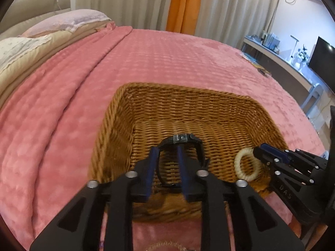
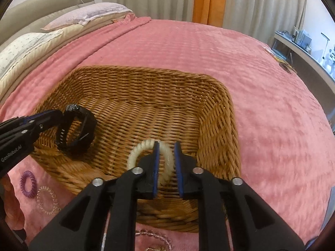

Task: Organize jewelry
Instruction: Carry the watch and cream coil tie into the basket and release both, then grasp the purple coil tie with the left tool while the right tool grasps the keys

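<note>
A woven wicker basket [image 1: 178,89] [image 2: 146,71] sits on the pink bedspread. A black wristwatch [image 1: 182,138] [image 2: 83,125] stands on edge on the basket floor at the left. My left gripper [image 1: 167,149] [image 2: 61,117] reaches into the basket with its jaws a little apart. The watch strap runs between them, and the pads do not press on it. A cream braided ring [image 1: 237,163] [image 2: 134,154] stands on edge at the basket's right. My right gripper [image 2: 166,144] [image 1: 258,149] straddles its band, with a gap showing beside the right pad.
On the blanket near the basket's near left corner lie a purple spiral hair tie [image 2: 28,184] and a clear one [image 2: 47,202]. A bead bracelet [image 2: 150,235] lies under my right gripper. Pillows [image 2: 88,14] are far left, a desk with a monitor [image 1: 322,56] far right.
</note>
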Demonstrator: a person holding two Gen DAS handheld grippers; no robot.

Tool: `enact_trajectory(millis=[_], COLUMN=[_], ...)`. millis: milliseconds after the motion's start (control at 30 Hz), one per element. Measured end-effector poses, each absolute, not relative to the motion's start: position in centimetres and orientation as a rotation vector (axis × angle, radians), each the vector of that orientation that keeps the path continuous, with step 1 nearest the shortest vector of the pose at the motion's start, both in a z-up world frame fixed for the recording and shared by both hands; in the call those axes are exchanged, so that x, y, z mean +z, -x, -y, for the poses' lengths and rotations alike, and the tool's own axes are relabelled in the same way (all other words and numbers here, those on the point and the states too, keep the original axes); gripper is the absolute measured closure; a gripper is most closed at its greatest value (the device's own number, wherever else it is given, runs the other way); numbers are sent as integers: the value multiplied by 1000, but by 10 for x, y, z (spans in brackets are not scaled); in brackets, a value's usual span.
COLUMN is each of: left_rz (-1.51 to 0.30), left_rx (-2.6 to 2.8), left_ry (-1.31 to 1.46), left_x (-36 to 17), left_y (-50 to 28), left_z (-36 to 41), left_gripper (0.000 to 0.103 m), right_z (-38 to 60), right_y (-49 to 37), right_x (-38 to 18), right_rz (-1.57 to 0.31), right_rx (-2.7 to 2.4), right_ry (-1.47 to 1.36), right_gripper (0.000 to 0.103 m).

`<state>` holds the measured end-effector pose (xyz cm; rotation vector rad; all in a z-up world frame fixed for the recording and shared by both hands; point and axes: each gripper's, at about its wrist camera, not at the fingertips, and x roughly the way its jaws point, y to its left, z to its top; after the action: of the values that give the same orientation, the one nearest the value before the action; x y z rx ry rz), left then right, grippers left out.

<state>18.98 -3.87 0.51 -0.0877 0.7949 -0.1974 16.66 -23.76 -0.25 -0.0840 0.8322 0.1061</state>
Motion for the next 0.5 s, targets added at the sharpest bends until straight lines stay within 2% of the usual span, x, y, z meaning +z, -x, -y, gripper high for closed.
enact_trajectory(millis=[33, 100, 133, 267, 400, 500], left_rz=[-788, -772, -762, -705, -630, -582], left_rx=[-197, -202, -206, -233, -248, -240], left_ry=[87, 92, 97, 128, 154, 157], left_x=[8, 14, 17, 37, 60, 74], left_y=[-185, -177, -171, -142, -105, -73], left_z=[37, 32, 29, 11, -11, -31], left_gripper=[71, 60, 59, 53, 42, 41], right_z=[238, 236, 236, 234, 239, 245], right_y=[-164, -158, -151, -126, -90, -60], right_x=[1, 8, 15, 37, 57, 66], right_rz=[-820, -799, -776, -716, -657, -633], right_rx=[111, 114, 121, 140, 180, 202], right_ry=[80, 74, 66, 72, 53, 44], right_gripper=[77, 58, 54, 52, 52, 52])
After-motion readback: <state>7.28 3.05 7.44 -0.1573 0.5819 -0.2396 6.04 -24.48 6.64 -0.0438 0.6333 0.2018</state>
